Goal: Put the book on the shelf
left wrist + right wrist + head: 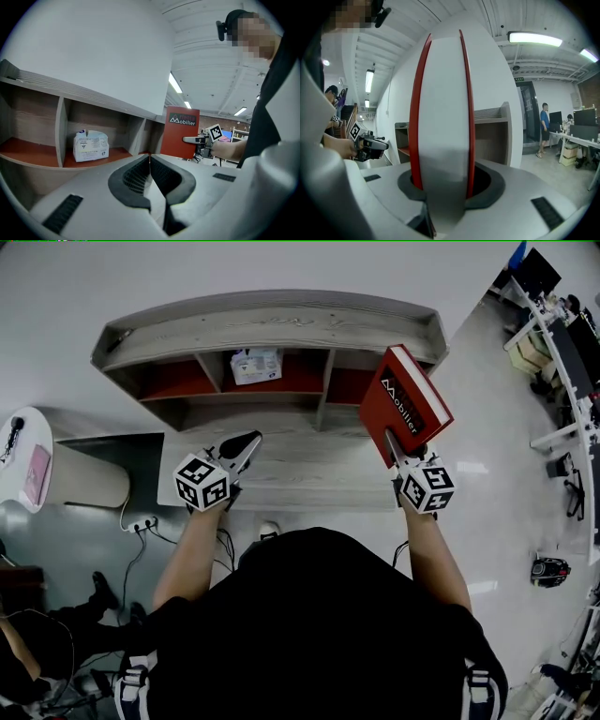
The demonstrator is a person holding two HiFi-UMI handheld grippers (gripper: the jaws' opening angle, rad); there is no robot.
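A red hardcover book (405, 401) with white lettering stands upright in my right gripper (401, 452), which is shut on its lower edge. In the right gripper view the book's white page block (443, 117) fills the middle between the red covers. It hangs in front of the right-hand compartment (353, 385) of the grey wooden shelf (272, 322). My left gripper (246, 444) hovers over the desk left of the book, jaws shut and empty; its view shows the book (180, 132) to the right.
A white packet (256, 365) lies in the shelf's middle compartment; the left compartment (180, 380) has a red floor. The shelf stands on a grey wooden desk (300, 470). A white round table (33, 465) is at the left, office desks at the far right.
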